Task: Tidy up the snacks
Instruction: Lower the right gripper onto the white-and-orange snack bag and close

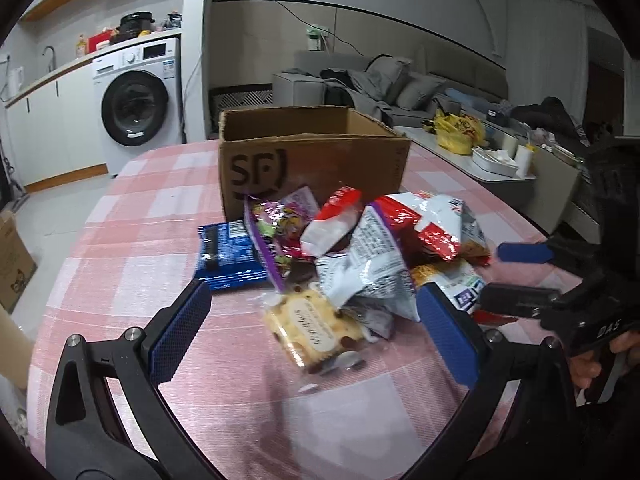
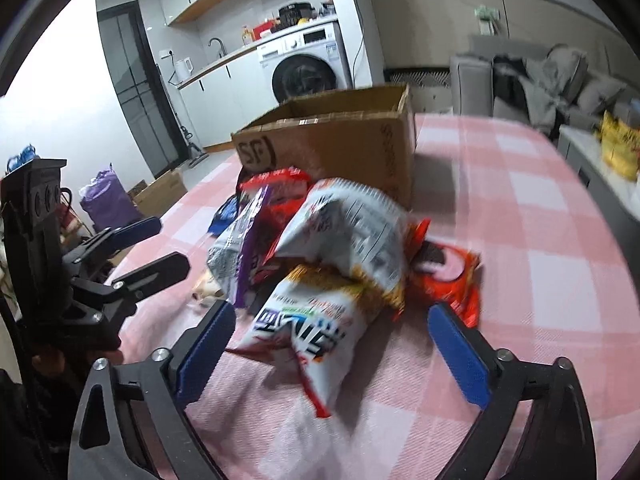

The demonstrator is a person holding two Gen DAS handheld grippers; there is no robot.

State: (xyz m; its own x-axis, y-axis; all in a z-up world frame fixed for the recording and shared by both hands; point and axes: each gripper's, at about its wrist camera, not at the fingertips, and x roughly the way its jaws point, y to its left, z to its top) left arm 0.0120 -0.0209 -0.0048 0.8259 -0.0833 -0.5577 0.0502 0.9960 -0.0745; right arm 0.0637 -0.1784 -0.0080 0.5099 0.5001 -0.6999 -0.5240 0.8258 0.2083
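Observation:
A pile of snack packets lies on the pink checked tablecloth [image 1: 132, 248] in front of an open cardboard box [image 1: 312, 156], also in the right wrist view [image 2: 340, 140]. My left gripper [image 1: 316, 320] is open, its blue pads on either side of a clear cookie packet [image 1: 316, 330]. Behind it lie a blue biscuit pack [image 1: 230, 254], a white bag [image 1: 368, 268] and a red bag [image 1: 424, 224]. My right gripper [image 2: 340, 344] is open around a white and orange noodle bag [image 2: 316, 320]. It shows in the left wrist view [image 1: 516, 276], the left gripper in the right wrist view [image 2: 160, 244].
A washing machine [image 1: 136, 100] and kitchen counter stand at the back left. A grey sofa [image 1: 400, 84] and a low table with a yellow bag [image 1: 456, 132] are at the right. A cardboard box [image 1: 12, 260] sits on the floor at the left.

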